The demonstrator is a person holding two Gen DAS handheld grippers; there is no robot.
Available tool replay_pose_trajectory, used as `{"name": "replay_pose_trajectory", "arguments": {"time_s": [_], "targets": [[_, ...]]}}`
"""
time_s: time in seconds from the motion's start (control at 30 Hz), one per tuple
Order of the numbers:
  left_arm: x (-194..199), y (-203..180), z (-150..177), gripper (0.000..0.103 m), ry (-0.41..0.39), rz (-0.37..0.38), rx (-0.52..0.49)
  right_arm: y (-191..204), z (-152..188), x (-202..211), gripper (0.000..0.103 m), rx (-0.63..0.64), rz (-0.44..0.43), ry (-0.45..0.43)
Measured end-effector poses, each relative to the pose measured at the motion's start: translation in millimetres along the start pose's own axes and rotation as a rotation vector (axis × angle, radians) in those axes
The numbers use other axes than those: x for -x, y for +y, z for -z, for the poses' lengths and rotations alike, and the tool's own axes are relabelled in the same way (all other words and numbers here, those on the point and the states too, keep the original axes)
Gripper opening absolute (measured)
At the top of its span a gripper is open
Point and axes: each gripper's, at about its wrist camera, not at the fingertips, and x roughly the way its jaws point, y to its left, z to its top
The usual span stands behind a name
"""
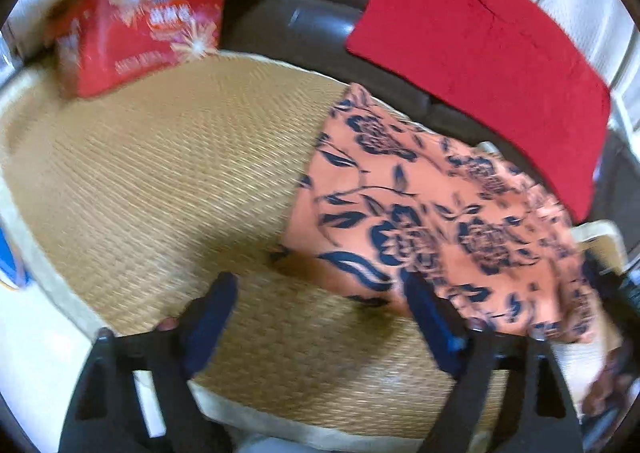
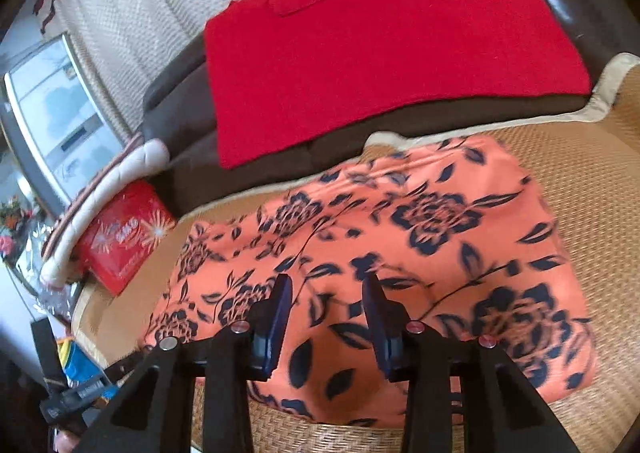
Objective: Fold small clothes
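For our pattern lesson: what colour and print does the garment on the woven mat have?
Orange garment with dark navy flowers and leaves; clearest in the right wrist view.

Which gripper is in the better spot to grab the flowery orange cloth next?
Right. The right gripper hangs open directly over the orange floral cloth; the left gripper is mostly above bare woven mat, at the cloth's edge.

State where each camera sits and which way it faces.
Left wrist: on the left gripper, looking down over the woven mat; its open fingers show, a fingertip behind.
Right wrist: on the right gripper, looking down at the floral garment; its fingers stand apart above it.
Shared: floral garment, red cloth, red box.
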Motion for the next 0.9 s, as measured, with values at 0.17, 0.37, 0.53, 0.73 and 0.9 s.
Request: {"name": "replay_pose_trajectory", "arguments": {"time_s": [0.17, 0.37, 0.53, 0.73, 0.9], "targets": [[-25.9, -4.2, 3.3, 0.051, 0.108, 0.142, 0.109, 18.3, 13.7, -26.5, 0.035, 0.057, 0.002, 0.103], [-38.0, 2.3, -7.2, 0.051, 0.086, 0.19, 0.254, 5.3, 22.1, -49.7, 0.033, 0.033, 0.006, 0.23], [-40.6, -4.3, -14.3, 0.033, 0.026, 0.194, 0.255, 3.4, 25.1, -50.0, 0.033, 0.02, -0.028, 0.238], [-49.6, -22.4, -24.2, 0.029, -0.003, 0.127, 0.176, -9.2, 24.7, -43.6, 0.03, -0.07, -0.088, 0.258], [-64.6, -24.6, -26.4, 0.028, 0.021, 0.14, 0.195, -28.4, 25.6, -47.2, 0.018, -0.197, -0.158, 0.301]]}}
